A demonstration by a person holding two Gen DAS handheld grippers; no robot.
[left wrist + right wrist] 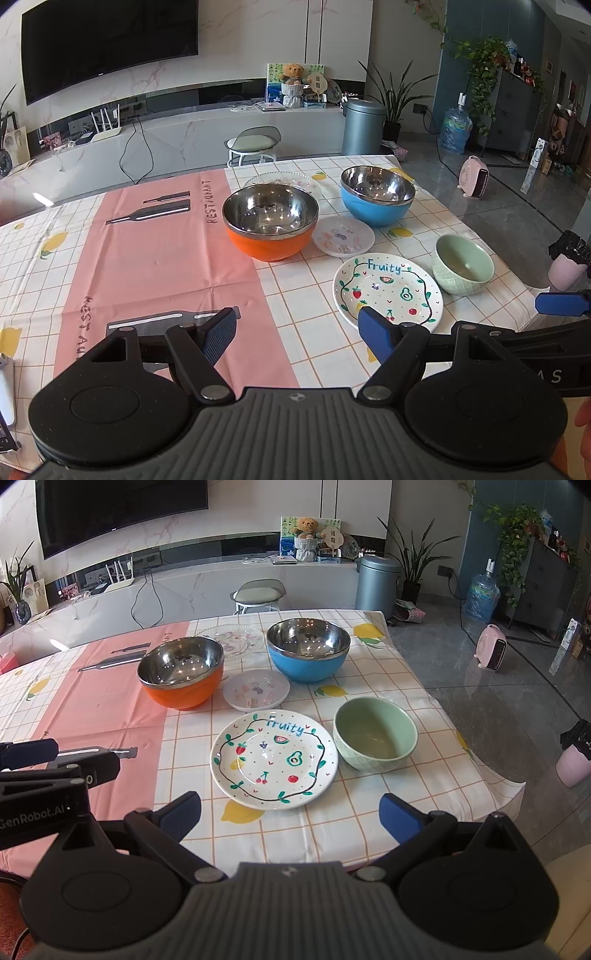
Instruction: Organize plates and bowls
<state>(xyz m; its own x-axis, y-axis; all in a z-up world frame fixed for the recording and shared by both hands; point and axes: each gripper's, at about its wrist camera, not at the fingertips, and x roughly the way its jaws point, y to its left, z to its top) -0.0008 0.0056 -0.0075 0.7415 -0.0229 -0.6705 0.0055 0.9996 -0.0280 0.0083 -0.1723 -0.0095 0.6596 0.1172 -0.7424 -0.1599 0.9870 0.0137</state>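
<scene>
Nearest, the left hand-held gripper [297,330] and right hand-held gripper [290,814] hovered wide apart and empty above the desk [110,709]. Left to right sat the steel-lined orange bowl [181,675], small plate [256,690], glossy Fruity plate [274,760], blue bowl [308,650] and ribbed green bowl [375,734]; pinching rims squarely would probably suit stacking

We read this as a home living room: wall TV [107,44] at 11 o'clock, teddy bear [293,74] at 12, water jug [456,129] at 2, lemon-print tablecloth [110,258] underneath.
</scene>
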